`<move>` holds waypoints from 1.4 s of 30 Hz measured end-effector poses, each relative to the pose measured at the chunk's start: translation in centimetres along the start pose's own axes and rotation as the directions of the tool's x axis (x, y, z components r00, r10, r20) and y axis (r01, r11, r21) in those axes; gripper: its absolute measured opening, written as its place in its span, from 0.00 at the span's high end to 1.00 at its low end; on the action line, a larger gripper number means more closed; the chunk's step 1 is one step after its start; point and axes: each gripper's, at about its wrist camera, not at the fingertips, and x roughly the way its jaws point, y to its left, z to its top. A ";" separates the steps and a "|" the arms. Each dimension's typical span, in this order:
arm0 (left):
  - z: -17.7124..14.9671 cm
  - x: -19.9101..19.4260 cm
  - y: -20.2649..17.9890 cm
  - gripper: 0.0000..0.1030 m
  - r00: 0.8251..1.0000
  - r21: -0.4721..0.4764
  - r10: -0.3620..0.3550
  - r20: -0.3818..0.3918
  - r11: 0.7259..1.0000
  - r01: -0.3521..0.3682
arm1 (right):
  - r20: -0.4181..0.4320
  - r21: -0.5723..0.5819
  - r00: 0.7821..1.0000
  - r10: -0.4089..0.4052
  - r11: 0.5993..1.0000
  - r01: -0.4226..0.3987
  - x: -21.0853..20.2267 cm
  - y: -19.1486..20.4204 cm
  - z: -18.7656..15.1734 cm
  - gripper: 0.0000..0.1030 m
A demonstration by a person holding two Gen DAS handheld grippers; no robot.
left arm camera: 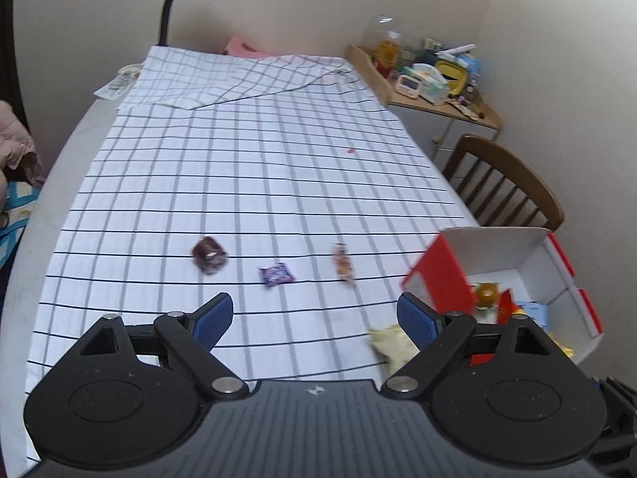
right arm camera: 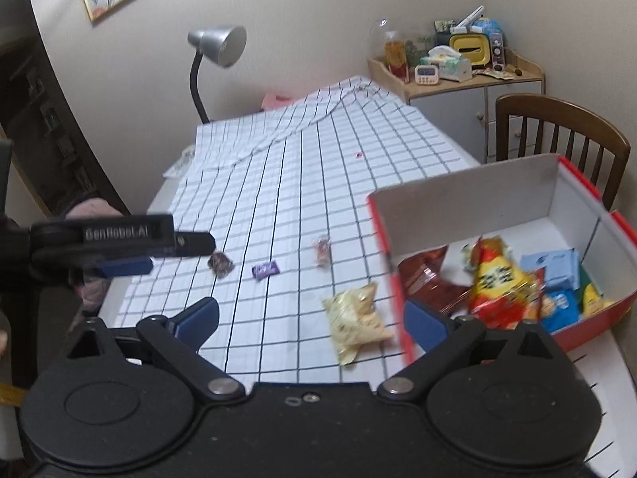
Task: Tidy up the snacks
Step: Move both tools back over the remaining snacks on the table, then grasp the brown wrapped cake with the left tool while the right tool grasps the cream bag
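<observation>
White tablecloth with dark grid lines; red box, white inside; purple candy.

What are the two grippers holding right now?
Nothing. The left gripper and the right gripper are both open, with only tablecloth between their fingers. The snacks lie loose on the cloth or in the box.

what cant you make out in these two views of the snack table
- Yellow snack bag: left wrist view, partly hidden behind the left gripper finger.
- Box contents: left wrist view, mostly blocked by its red flap.
- Wrapper print on the three small snacks: both views, too small and blurred.
- Box's near corner: right wrist view, covered by the right gripper.
</observation>
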 end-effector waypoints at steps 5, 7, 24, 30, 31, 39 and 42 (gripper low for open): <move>0.9 1.7 3.7 0.13 0.999 -0.030 0.042 -0.023 0.999 -0.043 | -0.015 -0.024 0.998 -0.061 0.998 0.060 2.8 2.7 -0.8 0.04; 1.2 2.5 4.9 0.13 0.998 -0.037 0.051 -0.038 0.998 -0.053 | -0.015 -0.029 0.996 -0.092 0.995 0.092 4.0 3.4 -1.2 0.05; 2.5 11.2 8.6 0.13 0.988 -0.019 0.089 -0.128 0.996 -0.092 | -0.009 -0.212 0.923 -0.384 0.903 0.373 13.9 6.1 -3.4 0.35; 3.0 14.0 8.9 0.13 0.984 0.012 0.101 -0.149 0.995 -0.101 | -0.044 -0.205 0.897 -0.440 0.883 0.423 15.8 5.2 -3.7 0.42; 3.1 14.5 9.0 0.13 0.982 0.012 0.109 -0.152 0.994 -0.108 | -0.045 -0.208 0.893 -0.448 0.879 0.430 16.0 5.2 -3.7 0.42; 3.2 17.3 9.8 0.13 0.979 0.045 0.124 -0.165 0.992 -0.118 | -0.078 -0.207 0.883 -0.463 0.874 0.440 17.1 4.5 -4.1 0.51; 3.3 17.7 9.7 0.32 0.979 0.060 0.119 -0.167 0.992 -0.110 | -0.075 -0.210 0.881 -0.467 0.871 0.444 17.1 4.4 -4.0 0.57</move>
